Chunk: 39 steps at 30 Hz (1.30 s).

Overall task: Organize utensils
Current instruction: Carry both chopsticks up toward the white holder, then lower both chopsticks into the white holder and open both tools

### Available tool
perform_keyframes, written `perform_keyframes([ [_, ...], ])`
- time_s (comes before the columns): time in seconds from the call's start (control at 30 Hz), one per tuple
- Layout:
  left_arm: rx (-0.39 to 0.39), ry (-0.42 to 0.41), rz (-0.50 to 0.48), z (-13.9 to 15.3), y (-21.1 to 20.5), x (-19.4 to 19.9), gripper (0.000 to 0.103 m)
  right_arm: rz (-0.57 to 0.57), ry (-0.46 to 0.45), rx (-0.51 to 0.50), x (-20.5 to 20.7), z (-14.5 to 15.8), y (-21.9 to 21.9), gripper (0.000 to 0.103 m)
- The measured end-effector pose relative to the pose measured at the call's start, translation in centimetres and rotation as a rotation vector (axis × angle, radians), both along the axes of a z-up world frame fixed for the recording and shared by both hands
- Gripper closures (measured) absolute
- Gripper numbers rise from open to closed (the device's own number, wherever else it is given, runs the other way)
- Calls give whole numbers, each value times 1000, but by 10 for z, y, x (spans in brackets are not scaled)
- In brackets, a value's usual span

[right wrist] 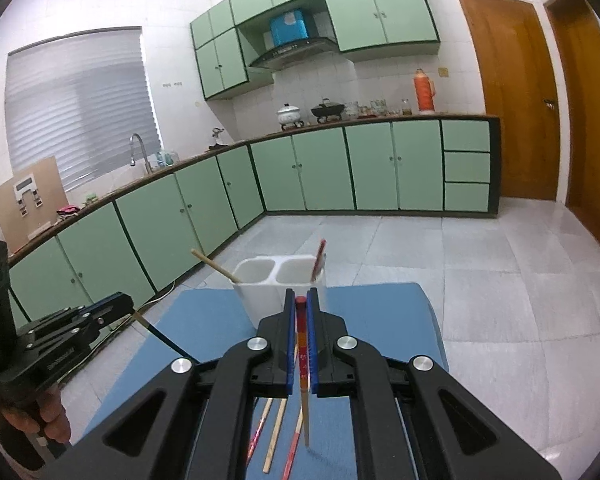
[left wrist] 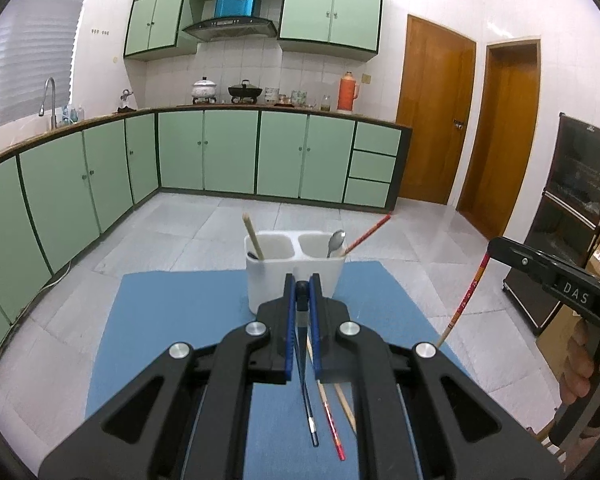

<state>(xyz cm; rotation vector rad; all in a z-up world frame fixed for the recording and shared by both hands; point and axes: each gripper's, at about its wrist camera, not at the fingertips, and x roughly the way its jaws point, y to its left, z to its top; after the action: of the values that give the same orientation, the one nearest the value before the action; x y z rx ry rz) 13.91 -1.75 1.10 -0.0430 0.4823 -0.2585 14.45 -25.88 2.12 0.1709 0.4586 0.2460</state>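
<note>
Your left gripper (left wrist: 301, 288): jaws clamp dark chopstick (left wrist: 306, 392) | your right gripper (right wrist: 300, 300): jaws clamp red chopstick (right wrist: 302, 360) | white holder (left wrist: 268, 280) ahead on blue table (left wrist: 172, 320).

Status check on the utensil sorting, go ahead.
Left gripper shut on dark chopstick; right gripper shut on red chopstick. White two-compartment holder ahead holds a spoon and chopsticks. Loose chopsticks remain on blue mat. Path clear.

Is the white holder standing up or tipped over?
Standing up. The white holder sits flat on the blue mat, openings facing up, with a spoon leaning inside.
</note>
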Motion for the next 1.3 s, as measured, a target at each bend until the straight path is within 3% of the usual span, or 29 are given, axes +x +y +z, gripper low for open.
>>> perform_keyframes([
  [0.6,-28,-144,-4,49,-7,20,98,47,-117,19,39,56,15,98],
  [1.0,-64,-264,61,90,-6,72,98,20,-222,15,99,102,29,98],
  [1.17,-59,-309,81,101,-7,96,98,13,-228,2,132,105,35,98],
  [1.3,-37,-307,93,93,-12,117,98,6,-203,-11,161,91,40,98],
])
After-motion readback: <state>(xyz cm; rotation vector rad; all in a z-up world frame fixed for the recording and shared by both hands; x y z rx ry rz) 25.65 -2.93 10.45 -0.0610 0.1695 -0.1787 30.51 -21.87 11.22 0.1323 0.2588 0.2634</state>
